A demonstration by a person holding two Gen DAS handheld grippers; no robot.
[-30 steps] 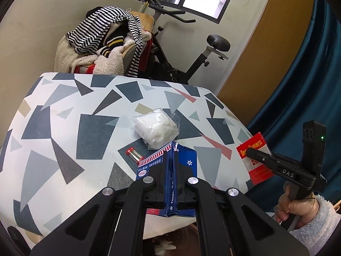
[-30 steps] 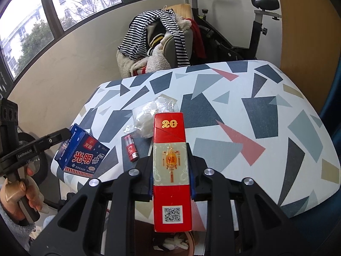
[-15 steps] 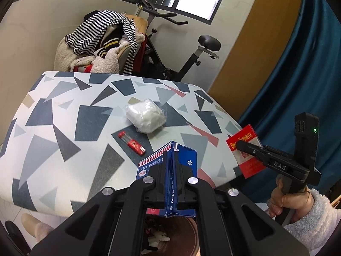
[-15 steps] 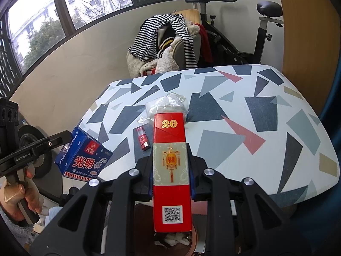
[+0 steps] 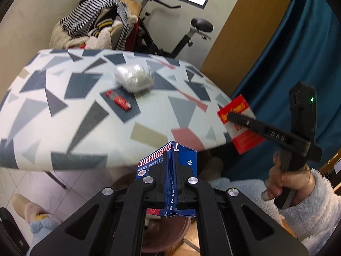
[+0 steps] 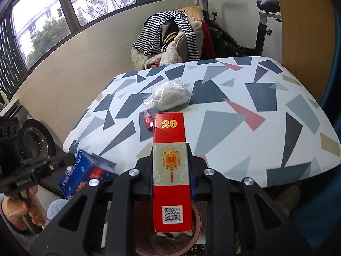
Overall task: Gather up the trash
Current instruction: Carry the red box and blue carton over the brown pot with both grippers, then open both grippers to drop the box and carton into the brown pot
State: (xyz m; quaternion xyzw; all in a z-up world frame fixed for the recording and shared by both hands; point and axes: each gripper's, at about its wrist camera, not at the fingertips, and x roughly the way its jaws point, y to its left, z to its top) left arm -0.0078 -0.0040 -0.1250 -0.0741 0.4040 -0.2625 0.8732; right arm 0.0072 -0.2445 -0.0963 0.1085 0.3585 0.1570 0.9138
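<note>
My left gripper (image 5: 170,179) is shut on a blue carton (image 5: 170,168), held off the table's near edge above a brown round bin (image 5: 170,232). The carton also shows in the right wrist view (image 6: 83,175). My right gripper (image 6: 170,162) is shut on a tall red box (image 6: 170,170) marked 20, over the same bin (image 6: 196,230). The red box also shows in the left wrist view (image 5: 238,119). On the patterned table (image 6: 234,128) lie a white plastic bag (image 6: 170,96) and a small red lighter (image 6: 147,120).
Behind the table stand a chair piled with striped clothes (image 6: 168,34) and an exercise bike (image 6: 251,27). A blue curtain (image 5: 287,53) hangs at the right. A slippered foot (image 5: 32,211) rests on the tiled floor at the left.
Both grippers have pulled back from the table and lowered with their boxes; the bin under them shows more. The bag and lighter on the table have not moved.
</note>
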